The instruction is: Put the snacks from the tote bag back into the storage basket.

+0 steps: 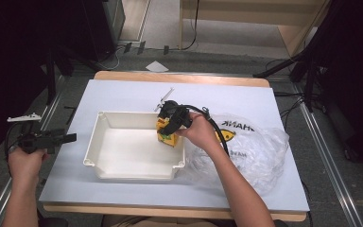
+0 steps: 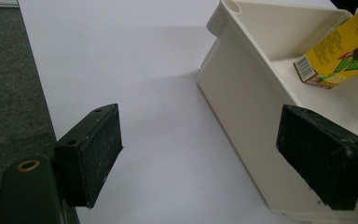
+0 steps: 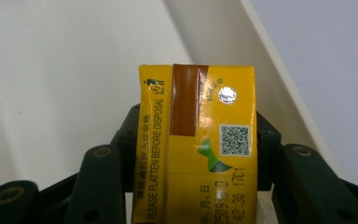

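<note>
A yellow drink carton (image 1: 163, 137) hangs tilted over the right end of the white tray (image 1: 105, 142), with my right gripper (image 1: 171, 126) shut on it. In the right gripper view the carton (image 3: 198, 154) stands top-up between the two black jaws, which press on its sides, with the tray's inner wall (image 3: 51, 70) behind it. My left gripper (image 1: 69, 138) is at the table's left edge, open and holding nothing. In the left gripper view its pads (image 2: 98, 149) stand wide apart, facing the tray's outer wall (image 2: 242, 102) and the carton (image 2: 335, 56).
A crumpled clear plastic bag (image 1: 255, 151) with printed lettering lies right of the tray. A small pale object (image 1: 164, 98) lies just behind the tray. The white table top (image 1: 123, 94) is bare at the back and left. Dark stands and cables surround the table.
</note>
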{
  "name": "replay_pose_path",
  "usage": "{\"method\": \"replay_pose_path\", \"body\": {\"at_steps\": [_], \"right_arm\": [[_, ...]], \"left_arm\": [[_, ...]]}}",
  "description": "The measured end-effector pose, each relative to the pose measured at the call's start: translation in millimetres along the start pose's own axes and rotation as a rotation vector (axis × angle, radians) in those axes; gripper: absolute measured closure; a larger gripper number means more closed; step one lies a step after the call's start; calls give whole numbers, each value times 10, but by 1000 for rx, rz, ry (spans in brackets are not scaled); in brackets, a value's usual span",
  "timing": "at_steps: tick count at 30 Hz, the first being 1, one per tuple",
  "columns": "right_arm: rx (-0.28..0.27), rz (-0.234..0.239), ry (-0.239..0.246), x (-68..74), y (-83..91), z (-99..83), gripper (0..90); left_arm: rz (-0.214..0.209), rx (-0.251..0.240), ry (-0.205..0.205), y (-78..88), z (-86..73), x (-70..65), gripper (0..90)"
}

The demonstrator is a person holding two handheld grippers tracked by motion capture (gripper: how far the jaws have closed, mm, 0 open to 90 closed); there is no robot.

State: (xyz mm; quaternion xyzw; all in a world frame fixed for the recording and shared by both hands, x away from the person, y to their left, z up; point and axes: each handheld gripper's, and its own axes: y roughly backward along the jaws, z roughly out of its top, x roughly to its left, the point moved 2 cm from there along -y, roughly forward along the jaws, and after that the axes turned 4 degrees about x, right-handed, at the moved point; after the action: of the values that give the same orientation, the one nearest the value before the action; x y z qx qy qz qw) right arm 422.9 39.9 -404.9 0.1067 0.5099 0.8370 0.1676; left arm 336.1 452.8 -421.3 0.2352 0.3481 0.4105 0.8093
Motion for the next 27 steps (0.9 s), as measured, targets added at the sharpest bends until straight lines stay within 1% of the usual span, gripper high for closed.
{"method": "replay_pose_path", "body": {"at_steps": [1,6,8,9,11,13,15,16,17,22,23,25,27], "right_arm": [[2,-3,-15,2,2,-3,533],[2,-5,-16,-2,-1,-7,528],[13,-1,-26,0,6,-10,525],[18,-1,-41,4,9,-13,522],[7,11,-49,-9,6,-17,510],[-1,31,-68,-19,17,-21,486],[-30,51,-74,-36,54,-21,478],[-34,63,-91,-41,82,-22,469],[-40,71,-99,-45,109,-21,463],[-67,49,-100,-10,271,-14,444],[-65,49,-101,-3,298,-14,441],[-63,33,-102,12,344,-14,441],[-74,24,-102,27,395,-16,440]], "left_arm": [[2,3,-1,-3,-1,2,151],[0,8,-2,-22,2,-3,150],[0,12,-4,-29,5,-4,151],[-2,13,-4,-32,6,-5,150],[-1,13,-6,-33,11,-5,150],[-2,11,-6,-34,13,-5,151],[-3,10,-5,-40,15,-7,151],[-2,14,-7,-41,17,-7,151],[-3,13,-5,-46,19,-10,151],[-4,19,-11,-63,30,-12,150],[-1,21,-12,-66,33,-12,151],[1,23,-12,-73,37,-13,151],[-1,25,-13,-77,42,-9,150]]}}
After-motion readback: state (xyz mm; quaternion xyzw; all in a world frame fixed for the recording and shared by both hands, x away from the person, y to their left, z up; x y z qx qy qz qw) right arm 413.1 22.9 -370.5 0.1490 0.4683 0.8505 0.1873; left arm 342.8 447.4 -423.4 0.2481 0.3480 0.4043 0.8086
